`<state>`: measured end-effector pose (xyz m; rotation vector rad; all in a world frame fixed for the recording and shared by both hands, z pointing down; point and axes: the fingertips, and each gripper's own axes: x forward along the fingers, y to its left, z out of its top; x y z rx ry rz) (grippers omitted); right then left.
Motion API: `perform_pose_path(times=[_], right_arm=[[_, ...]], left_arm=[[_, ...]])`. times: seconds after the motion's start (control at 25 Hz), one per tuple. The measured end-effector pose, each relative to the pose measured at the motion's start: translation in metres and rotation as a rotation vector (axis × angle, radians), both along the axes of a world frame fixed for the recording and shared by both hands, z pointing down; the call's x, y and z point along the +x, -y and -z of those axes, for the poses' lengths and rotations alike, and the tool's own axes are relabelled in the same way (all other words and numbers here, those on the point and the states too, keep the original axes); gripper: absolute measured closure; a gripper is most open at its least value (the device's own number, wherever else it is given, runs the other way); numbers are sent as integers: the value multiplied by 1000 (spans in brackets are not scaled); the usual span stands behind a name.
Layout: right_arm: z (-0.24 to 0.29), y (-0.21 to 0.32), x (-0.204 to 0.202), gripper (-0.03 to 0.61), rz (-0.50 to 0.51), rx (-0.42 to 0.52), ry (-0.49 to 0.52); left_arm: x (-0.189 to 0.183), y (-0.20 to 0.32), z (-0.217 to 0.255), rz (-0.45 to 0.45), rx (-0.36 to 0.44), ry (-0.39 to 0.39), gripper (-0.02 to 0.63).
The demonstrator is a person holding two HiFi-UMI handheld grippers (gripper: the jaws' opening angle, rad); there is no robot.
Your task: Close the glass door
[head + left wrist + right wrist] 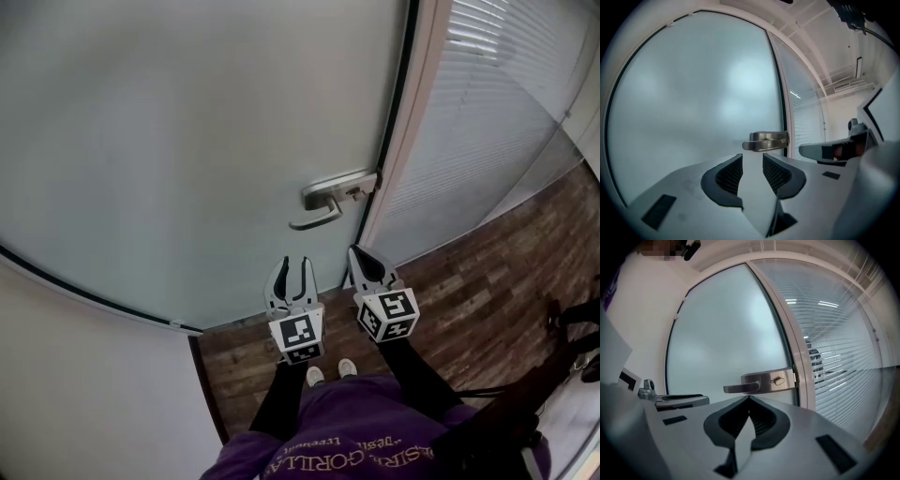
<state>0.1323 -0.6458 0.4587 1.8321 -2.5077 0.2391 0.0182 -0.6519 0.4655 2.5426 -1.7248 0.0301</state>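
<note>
Facing the frosted glass door, which looked flush against its frame, lever handle just ahead. Left tongs were released and empty; right tongs were clenched on nothing. Judged best: press beside the handle to confirm the latch.

The left gripper holds its 2 jaws apart with nothing between them, facing the frosted glass door. A metal lever handle sits at the door's right edge, just above the jaw tips. The right gripper shows at the right, in front of a slatted blind.
</note>
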Motion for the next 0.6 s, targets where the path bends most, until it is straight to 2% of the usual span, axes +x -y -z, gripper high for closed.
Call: perform_pose_path(times=[0.08, 0.16, 0.6], right_arm=[[1, 1, -1, 588, 2, 5, 6], [1, 2, -1, 588, 4, 6, 11], [-1, 4, -1, 588, 13, -2, 17]], left_arm=[[-3, 1, 6, 23, 13, -31, 514], [-6, 2, 11, 43, 22, -46, 614], [-7, 2, -1, 46, -21, -41, 614]])
